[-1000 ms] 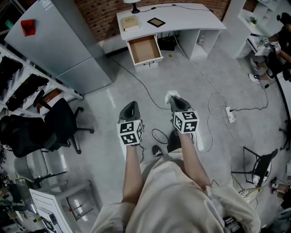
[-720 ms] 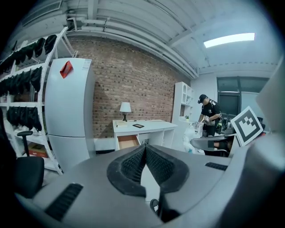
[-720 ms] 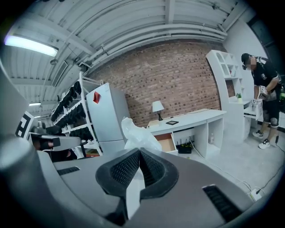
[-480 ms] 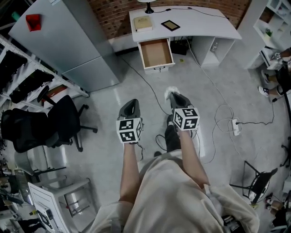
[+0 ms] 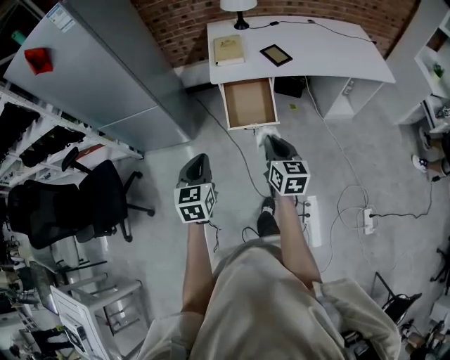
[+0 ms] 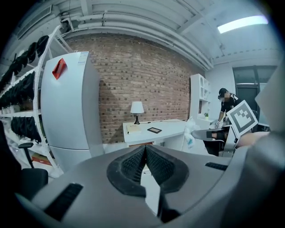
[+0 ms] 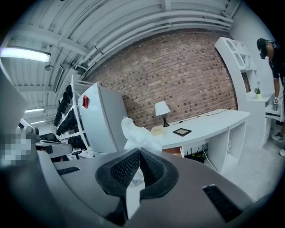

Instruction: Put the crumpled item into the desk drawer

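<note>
Short of the open desk drawer, the left hand-held gripper has its jaws pressed together on nothing. Beside it and nearer the drawer, the right hand-held gripper pinches the crumpled item, a white wad sticking out past its tips, close to the drawer's front edge. Beyond the drawer, the white desk carries a book, a dark tablet and a lamp.

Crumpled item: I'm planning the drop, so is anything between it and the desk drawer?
Nothing visible. The crumpled item, clamped in the right gripper, is just short of the desk drawer, which stands open and looks empty; only bare floor lies between.
</note>
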Demonstrator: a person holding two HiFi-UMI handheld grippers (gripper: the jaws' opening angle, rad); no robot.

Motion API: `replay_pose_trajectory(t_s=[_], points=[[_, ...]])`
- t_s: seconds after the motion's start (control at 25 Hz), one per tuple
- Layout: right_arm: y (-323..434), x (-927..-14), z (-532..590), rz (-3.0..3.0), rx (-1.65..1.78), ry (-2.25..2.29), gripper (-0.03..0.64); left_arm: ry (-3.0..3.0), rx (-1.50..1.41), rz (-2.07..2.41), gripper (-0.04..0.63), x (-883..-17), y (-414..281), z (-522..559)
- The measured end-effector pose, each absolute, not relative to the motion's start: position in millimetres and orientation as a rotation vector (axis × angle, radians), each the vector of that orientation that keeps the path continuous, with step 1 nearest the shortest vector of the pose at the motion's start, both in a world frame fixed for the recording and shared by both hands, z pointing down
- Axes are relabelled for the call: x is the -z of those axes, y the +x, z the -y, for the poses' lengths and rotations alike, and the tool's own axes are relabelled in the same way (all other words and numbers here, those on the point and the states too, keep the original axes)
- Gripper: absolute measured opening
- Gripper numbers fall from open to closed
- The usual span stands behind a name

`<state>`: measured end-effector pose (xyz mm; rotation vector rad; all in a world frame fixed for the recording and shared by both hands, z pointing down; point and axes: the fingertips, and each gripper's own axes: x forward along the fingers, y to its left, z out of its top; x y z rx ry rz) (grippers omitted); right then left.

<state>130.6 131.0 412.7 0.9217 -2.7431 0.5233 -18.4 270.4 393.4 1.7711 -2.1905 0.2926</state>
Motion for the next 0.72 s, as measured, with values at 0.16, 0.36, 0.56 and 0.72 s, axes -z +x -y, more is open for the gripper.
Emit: replay_pose_trajectory(t_s=[0.16,0.36,0.56,0.72], points=[[129.0,-425.7,-74.4,2.715,-0.561,0.896,0.028,1.747,-0.272,2.168,0.017,-400.0,-22.2,-211.6],[152.5,-446.0,-19.6,2.675,-0.593,0.9,0.028,1.707,-0.245,2.182,0.017,-408.8,-20.4,-158.3],[168.3,-462.2,16.5,2.637,-0.61,0.917,0.028,1.69,-0.271,2.161,0.017,-423.6,-20.1,-126.1],[161.0,-472.8,31.6,2.61,-0.593,0.89,0.028,1.693,-0.277,2.149,0.017,-427.1,-24.9,-100.4]])
